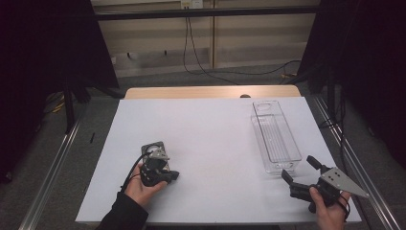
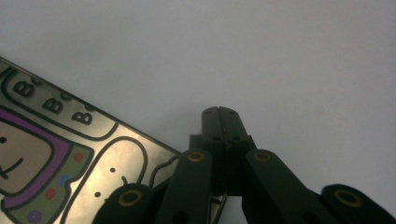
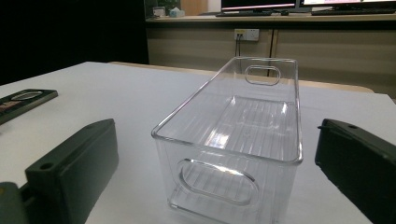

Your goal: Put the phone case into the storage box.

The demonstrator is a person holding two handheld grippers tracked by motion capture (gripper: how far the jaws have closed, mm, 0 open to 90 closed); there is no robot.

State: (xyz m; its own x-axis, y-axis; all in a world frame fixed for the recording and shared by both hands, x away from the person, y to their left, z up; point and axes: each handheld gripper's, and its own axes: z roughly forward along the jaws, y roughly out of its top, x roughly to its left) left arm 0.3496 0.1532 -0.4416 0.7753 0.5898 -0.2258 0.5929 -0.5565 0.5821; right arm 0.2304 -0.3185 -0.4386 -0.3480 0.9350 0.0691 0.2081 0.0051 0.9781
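Note:
My left gripper (image 1: 173, 175) lies low over the white table sheet (image 1: 215, 139) at the front left, in a person's hand. Its jaws are shut with nothing between them. In the left gripper view the closed tips (image 2: 220, 113) sit over bare white sheet, just beside a flat case with a cartoon print (image 2: 51, 154). That dark case (image 1: 154, 146) lies just beyond the hand. My right gripper (image 1: 300, 168) stands open at the front right, facing the near end of a clear plastic bin (image 1: 275, 134). The empty bin (image 3: 233, 140) shows between the spread pads (image 3: 74, 163).
The wooden table edge (image 1: 210, 91) runs behind the sheet. Metal rails (image 1: 52, 167) flank the table on both sides. The dark case (image 3: 23, 100) also lies far left in the right gripper view. Cables hang at the back wall (image 1: 191, 48).

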